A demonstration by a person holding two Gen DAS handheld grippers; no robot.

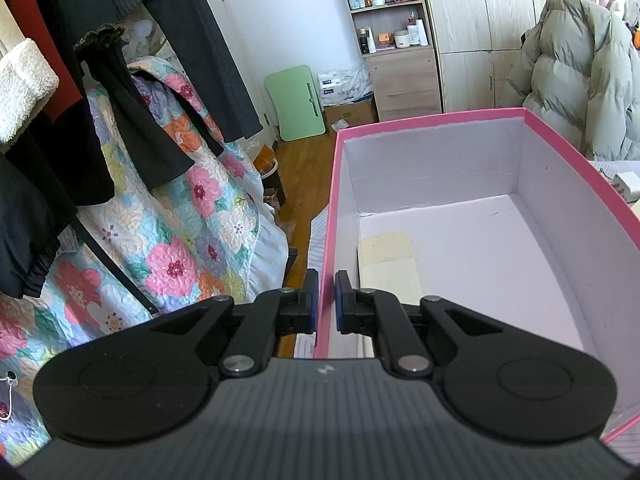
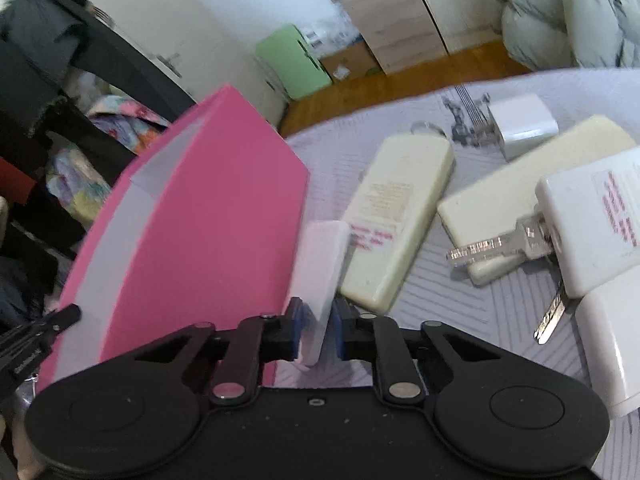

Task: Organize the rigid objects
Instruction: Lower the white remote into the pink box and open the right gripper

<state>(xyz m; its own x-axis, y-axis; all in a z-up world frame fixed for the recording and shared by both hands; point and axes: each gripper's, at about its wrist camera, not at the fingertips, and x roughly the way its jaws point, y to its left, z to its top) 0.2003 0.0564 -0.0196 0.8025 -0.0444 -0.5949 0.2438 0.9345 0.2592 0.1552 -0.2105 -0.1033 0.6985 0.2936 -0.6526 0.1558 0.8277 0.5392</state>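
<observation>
Two grippers grip: left gripper (image 1: 325, 300) clamps the pink box (image 1: 532, 114) wall, right gripper (image 2: 318, 326) a white slab (image 2: 322, 264).

Pink box (image 1: 436, 216): matt card, pink outside, plain white inside, with a dull cream slab (image 1: 390, 266) on its floor. Left gripper (image 1: 325, 300): matt black plastic arms, ribbed body, brushed metal pivot pins, blue pads. Quilt (image 1: 180, 216): stitched, puffy floral cloth. Floor (image 1: 304, 168): glossy wood boards. Right gripper (image 2: 318, 330): the same black plastic, around a smooth white plastic block (image 2: 322, 264). Cream cases (image 2: 396, 216): smooth, faintly glossy plastic. Key (image 2: 550, 316): bright metal. Bed cover (image 2: 460, 312): matt ribbed cloth.
</observation>
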